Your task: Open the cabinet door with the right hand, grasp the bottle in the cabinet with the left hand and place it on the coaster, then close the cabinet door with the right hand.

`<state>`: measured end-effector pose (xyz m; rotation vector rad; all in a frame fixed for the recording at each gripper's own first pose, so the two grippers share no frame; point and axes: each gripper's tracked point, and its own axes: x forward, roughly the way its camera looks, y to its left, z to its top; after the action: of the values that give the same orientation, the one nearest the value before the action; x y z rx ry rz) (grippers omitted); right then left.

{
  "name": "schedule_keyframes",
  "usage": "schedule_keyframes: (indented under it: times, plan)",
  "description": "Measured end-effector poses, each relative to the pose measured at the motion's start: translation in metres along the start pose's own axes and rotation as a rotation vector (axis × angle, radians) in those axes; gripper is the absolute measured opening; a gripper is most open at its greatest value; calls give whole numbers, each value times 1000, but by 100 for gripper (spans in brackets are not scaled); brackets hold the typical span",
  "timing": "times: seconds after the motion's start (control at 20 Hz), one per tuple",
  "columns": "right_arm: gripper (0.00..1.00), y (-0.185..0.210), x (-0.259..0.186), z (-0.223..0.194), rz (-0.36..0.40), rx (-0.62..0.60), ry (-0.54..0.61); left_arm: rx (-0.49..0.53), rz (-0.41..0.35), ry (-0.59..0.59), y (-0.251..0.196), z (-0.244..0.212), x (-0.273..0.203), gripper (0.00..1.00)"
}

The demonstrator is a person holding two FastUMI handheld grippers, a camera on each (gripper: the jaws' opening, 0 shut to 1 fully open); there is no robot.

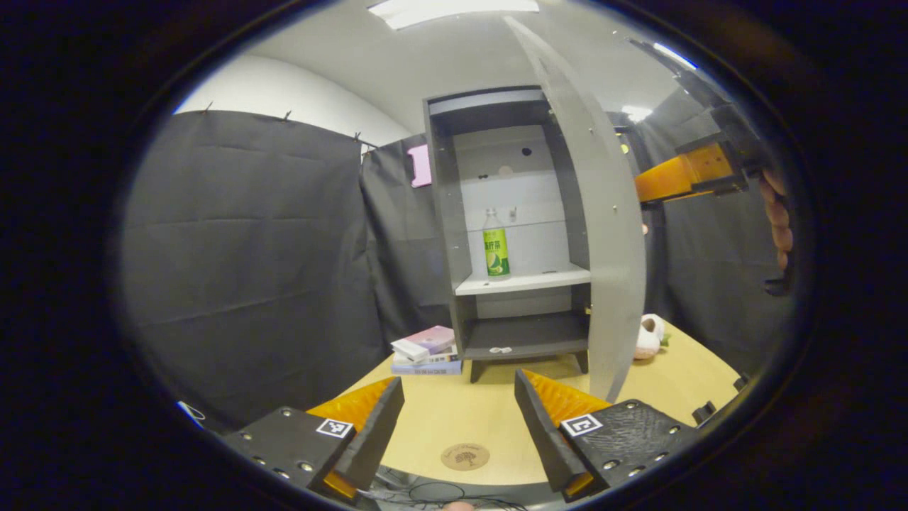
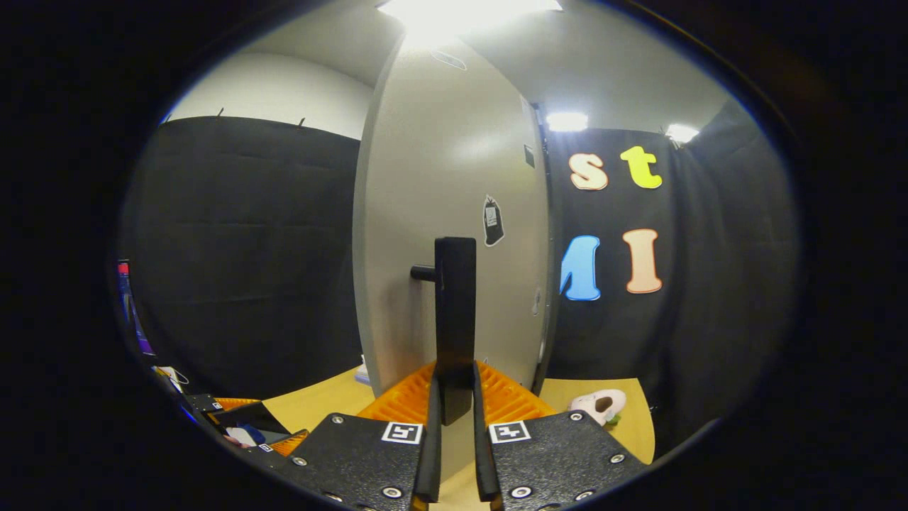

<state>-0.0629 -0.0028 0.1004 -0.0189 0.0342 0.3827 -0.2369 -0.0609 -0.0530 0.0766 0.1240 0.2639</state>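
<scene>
Now my right gripper (image 2: 454,415) clamps the black bar handle (image 2: 455,312) of the grey cabinet door (image 1: 603,234), holding it swung wide so my spread, empty left gripper (image 1: 460,419) has a path to the green-labelled clear bottle (image 1: 496,243) upright on the white shelf (image 1: 525,281); the round wooden coaster (image 1: 465,455) lies just ahead of it.

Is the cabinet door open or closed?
Open. The door swings wide, so the bottle inside the cabinet shows.

The right gripper (image 2: 454,397) is clamped on the door handle (image 2: 455,312), while the left gripper (image 1: 460,419) hangs spread wide, well back from it.
</scene>
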Motion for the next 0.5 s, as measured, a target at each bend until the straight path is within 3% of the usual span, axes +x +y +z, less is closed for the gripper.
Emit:
schedule_keyframes:
  times: [0.15,0.2,0.35,0.4,0.45,0.5]
  plan:
    - [22,-15,-12,-1,-30,32,-18,-21,-27,-25,-20,17,23,90]
    - [25,-21,-14,-3,-45,48,-20,-22,-49,-44,-27,25,34,94]
    - [33,-41,-23,-1,-95,55,-22,26,-94,-87,-36,46,79,94]
    - [33,-41,-24,-2,-98,57,-28,38,-105,-98,-40,51,98,94]
    - [25,-41,-27,-2,-88,52,-33,39,-119,-103,-46,52,117,90]
    - [33,-42,-30,0,-83,35,-39,33,-126,-102,-50,52,135,94]
